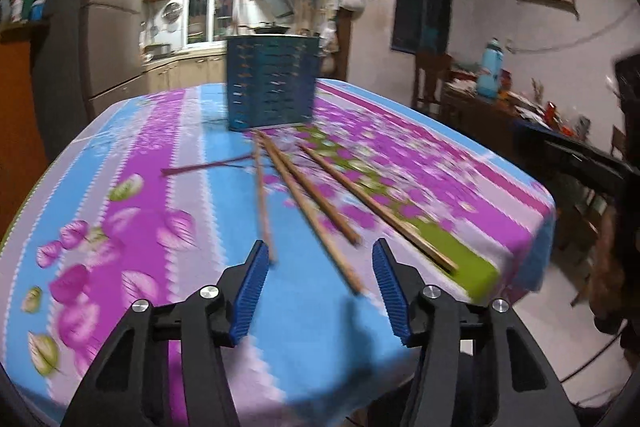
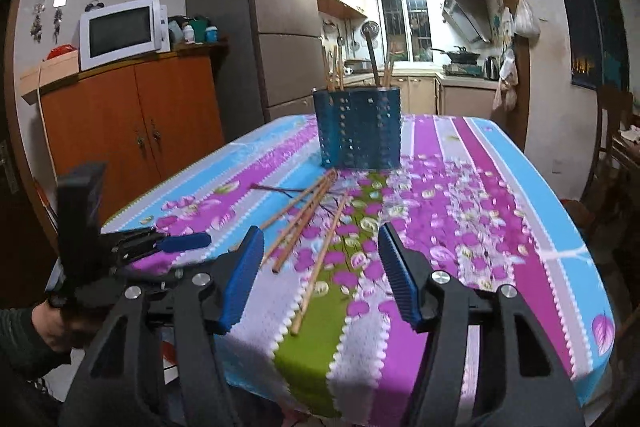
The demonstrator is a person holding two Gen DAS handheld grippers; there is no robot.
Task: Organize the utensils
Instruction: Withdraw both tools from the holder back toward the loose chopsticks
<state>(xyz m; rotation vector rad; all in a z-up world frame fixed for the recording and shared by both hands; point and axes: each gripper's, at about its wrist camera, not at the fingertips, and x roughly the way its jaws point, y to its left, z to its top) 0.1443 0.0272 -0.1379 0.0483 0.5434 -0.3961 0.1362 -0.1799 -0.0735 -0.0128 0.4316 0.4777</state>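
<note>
Several wooden chopsticks (image 1: 308, 211) lie loose on the flowered tablecloth (image 1: 192, 131), fanned out in front of a blue perforated utensil holder (image 1: 272, 83). My left gripper (image 1: 320, 259) is open and empty, low over the near ends of the chopsticks. In the right wrist view the chopsticks (image 2: 316, 227) lie between me and the holder (image 2: 360, 127), which holds upright chopsticks and a dark utensil. My right gripper (image 2: 320, 247) is open and empty near the table's front edge. The left gripper (image 2: 180, 243) shows at the left, over the table's edge.
A thin dark red stick (image 1: 208, 167) lies left of the chopsticks. The table (image 2: 560, 267) drops off to the right and front. A wooden cabinet (image 2: 132, 131) with a microwave and a fridge (image 2: 260, 19) stand beyond the left side. A cluttered side table (image 1: 500, 99) stands at the right.
</note>
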